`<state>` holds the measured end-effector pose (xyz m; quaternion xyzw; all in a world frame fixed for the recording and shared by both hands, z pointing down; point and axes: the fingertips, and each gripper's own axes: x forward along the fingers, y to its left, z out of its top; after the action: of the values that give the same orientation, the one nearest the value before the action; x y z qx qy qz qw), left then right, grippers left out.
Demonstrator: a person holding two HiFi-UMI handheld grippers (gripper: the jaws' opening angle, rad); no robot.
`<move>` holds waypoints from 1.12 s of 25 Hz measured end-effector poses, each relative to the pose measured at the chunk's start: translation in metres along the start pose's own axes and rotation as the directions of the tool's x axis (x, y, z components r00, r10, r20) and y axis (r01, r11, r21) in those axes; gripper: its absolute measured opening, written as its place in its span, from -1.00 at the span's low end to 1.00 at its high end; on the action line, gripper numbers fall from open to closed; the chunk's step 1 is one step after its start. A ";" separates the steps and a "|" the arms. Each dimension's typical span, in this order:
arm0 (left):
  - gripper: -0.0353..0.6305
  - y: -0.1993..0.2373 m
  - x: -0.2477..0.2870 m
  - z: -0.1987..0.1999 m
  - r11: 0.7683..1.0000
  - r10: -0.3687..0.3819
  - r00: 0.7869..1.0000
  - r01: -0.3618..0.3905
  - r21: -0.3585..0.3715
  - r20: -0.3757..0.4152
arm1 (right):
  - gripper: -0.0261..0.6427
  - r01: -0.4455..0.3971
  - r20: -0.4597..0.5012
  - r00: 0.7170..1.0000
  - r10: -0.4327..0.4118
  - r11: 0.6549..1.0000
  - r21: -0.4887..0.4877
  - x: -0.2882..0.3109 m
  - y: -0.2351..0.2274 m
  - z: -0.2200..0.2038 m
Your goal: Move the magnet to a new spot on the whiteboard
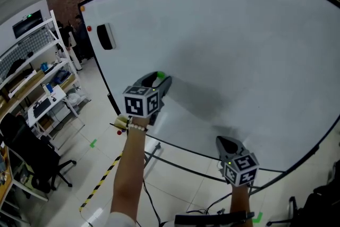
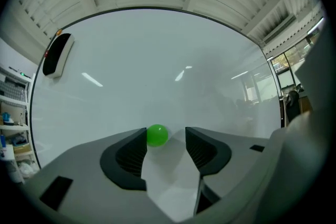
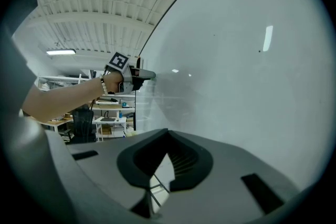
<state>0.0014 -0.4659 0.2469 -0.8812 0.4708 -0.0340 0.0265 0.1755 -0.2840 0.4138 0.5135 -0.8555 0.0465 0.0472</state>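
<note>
At the far left, off the board, a shelving rack [image 1: 37, 74] stands against the wall. The whiteboard [image 1: 239, 34] fills the rest of the head view. In its upper left corner a small red dot [image 1: 88, 28] sits close to the left edge, with a black eraser [image 1: 105, 36] just beside it.

Further right and lower, near the lower left corner but clear of both edges, the green magnet [image 2: 157, 135] sticks to the whiteboard. The left gripper [image 2: 165, 136] is brought up to it with its jaws spread wide. The magnet lies between the jaw tips, close against the left jaw, and a clear gap separates it from the right jaw. Nothing is pinched, so the gripper is released around the magnet rather than grasping it.

The magnet is a small, glossy, rounded knob. It is probably hard plastic, very light and stiff, with little risk of breaking. Its smooth curved sides look slippery, so a pinch near its front could squirt it out. The better hold seems to be across its widest part, close to the whiteboard, with the magnet centred between the pads. The board's pull is likely the main resistance, so a firm squeeze before lifting or sliding looks wise.

At the right, the right gripper [image 1: 228, 142] hangs by the bottom edge of the whiteboard, well apart from the magnet. Its jaws are clenched together and empty.
</note>
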 end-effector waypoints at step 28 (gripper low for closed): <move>-0.89 -0.018 -0.305 -0.193 0.954 0.055 0.996 -0.075 -0.291 -0.076 | -0.89 -0.032 -0.064 0.997 0.034 0.999 0.035 0.019 0.189 -0.021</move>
<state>-0.1688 -0.2054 0.4299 -0.8577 0.5000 0.0075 -0.1193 0.0005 -0.2099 0.4310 0.4983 -0.8610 0.0782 0.0652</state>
